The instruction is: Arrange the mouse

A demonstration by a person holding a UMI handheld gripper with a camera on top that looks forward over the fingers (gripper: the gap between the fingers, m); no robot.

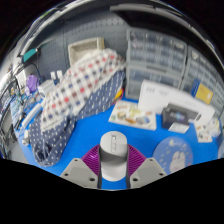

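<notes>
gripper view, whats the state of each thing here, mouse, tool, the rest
mouse: held between the tool's fingers, both pads pressing its sides
tool: shut on the mouse
blue mat: lying flat under the scene
checkered cloth: draped in a heap, beyond the fingers
white machine: upright on the table

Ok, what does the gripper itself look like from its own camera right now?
The gripper shows two light grey fingers with angular, blocky tips. Each carries a magenta pad with a ribbed surface on its inner face. No cables, markings, hand or sleeve show in this view.
</notes>
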